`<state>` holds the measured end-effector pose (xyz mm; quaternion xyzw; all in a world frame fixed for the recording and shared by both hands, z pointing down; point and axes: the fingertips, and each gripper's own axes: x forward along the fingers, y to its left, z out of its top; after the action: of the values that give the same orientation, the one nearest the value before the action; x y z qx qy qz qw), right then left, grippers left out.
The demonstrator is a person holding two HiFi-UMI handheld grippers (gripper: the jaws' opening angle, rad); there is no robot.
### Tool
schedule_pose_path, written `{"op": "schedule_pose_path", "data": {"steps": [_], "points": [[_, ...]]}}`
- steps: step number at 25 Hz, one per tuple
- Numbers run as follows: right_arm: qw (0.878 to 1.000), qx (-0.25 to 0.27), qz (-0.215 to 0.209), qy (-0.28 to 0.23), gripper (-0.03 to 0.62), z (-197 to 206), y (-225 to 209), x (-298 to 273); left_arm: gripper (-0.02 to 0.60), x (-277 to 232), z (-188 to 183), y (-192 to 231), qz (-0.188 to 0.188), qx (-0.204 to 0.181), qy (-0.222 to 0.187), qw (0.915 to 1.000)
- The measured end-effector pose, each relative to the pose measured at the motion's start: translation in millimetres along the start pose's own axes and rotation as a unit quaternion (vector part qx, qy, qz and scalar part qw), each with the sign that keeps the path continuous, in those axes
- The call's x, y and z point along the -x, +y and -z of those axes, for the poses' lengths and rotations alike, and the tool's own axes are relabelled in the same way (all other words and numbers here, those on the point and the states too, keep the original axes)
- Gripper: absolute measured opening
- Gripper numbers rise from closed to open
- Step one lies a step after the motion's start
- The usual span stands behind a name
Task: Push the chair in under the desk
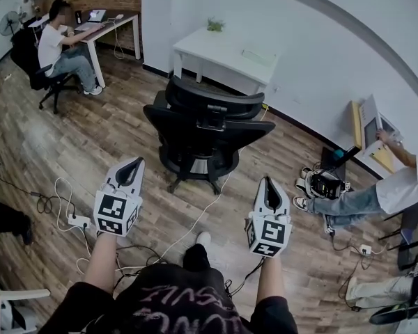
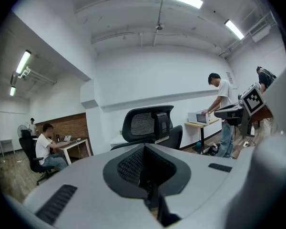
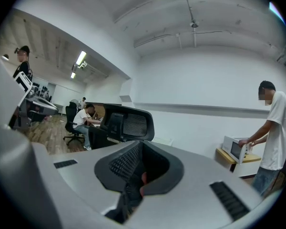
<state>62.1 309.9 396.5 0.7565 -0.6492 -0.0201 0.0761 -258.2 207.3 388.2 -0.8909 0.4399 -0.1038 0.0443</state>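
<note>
Head view: left gripper (image 1: pixel 131 165) and right gripper (image 1: pixel 268 184) are held clenched and empty, well short of the office chair (image 1: pixel 205 127), which is parked before the white desk (image 1: pixel 223 53) and could be spun askew by an off-centre shove or snagged by the floor cable (image 1: pixel 205 211).

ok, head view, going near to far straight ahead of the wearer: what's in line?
left gripper and right gripper, side by side, both shut and empty → black chair → white desk → plant at the desk's far edge
</note>
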Motion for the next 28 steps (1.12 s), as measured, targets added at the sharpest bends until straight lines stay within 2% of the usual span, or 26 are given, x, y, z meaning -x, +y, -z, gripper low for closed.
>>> {"op": "schedule_pose_path", "data": {"steps": [7,15,28], "points": [[1.0,0.0,-0.016,-0.004,0.031,1.5,-34.2,-64.4,0.015,-61.6,3.2,3.7,-0.016,0.001,0.017,0.9997],[0.999,-0.013,-0.046,-0.006,0.031,10.7,-79.6,-144.0,0.015,-135.4,-8.9,1.3,-0.041,-0.028,0.038,0.998],[0.992,0.003,-0.127,-0.005,0.031,15.1,-99.5,-197.5,0.015,-187.9,-19.7,-16.6,-0.07,-0.076,0.083,0.9912]]}}
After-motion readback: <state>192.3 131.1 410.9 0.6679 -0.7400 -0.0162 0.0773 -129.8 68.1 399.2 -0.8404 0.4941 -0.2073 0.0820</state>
